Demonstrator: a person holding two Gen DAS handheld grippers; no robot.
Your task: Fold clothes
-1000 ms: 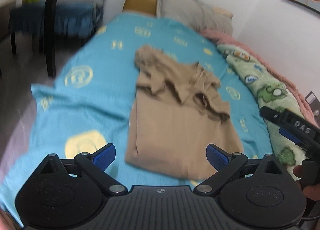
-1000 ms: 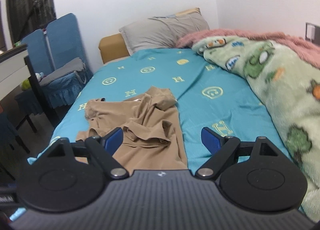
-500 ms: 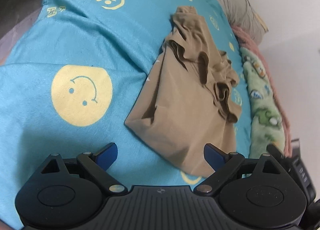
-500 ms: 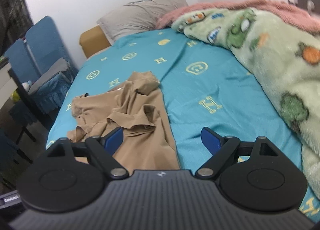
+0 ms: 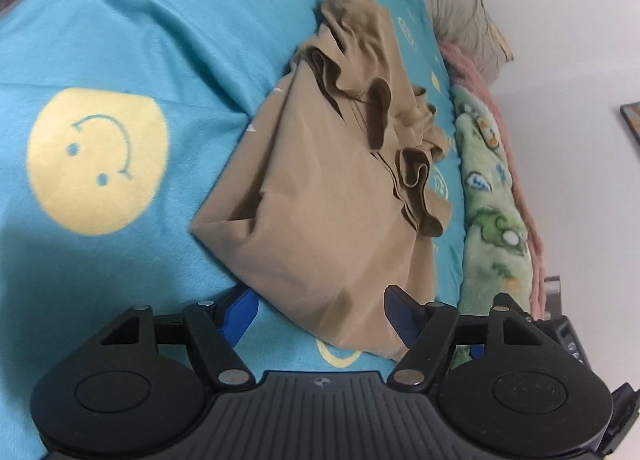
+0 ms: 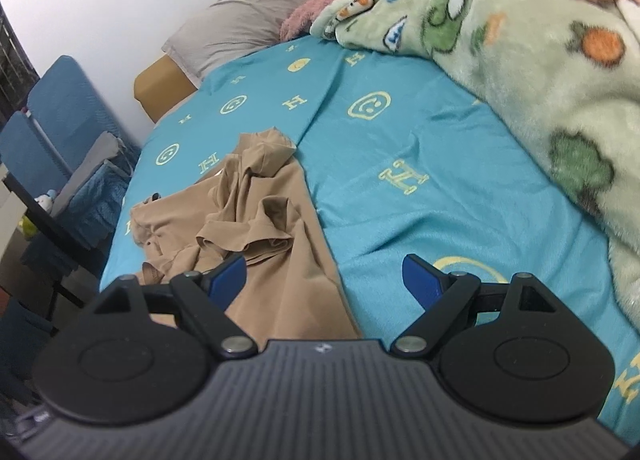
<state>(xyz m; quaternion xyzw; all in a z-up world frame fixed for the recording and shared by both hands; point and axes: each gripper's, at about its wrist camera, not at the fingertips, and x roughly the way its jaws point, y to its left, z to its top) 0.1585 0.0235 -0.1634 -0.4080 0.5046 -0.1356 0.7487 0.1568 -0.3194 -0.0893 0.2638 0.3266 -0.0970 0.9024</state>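
A tan garment (image 5: 320, 196) lies crumpled on the turquoise bedsheet (image 5: 104, 40), its near part flat and its far part bunched in folds. My left gripper (image 5: 320, 316) is open, its blue fingertips straddling the garment's near hem, close above the sheet. In the right wrist view the garment (image 6: 256, 228) lies at lower left. My right gripper (image 6: 326, 278) is open and empty, above the garment's right edge and the sheet (image 6: 420, 188).
A green cartoon blanket (image 6: 520, 72) over a pink one fills the right side of the bed. A grey pillow (image 6: 252, 24) lies at the head. Blue chairs (image 6: 60, 128) and a dark table stand left of the bed.
My left gripper has dropped and moved forward to the garment's near hem. My right gripper has moved lower and closer over the bed. Both stay open.
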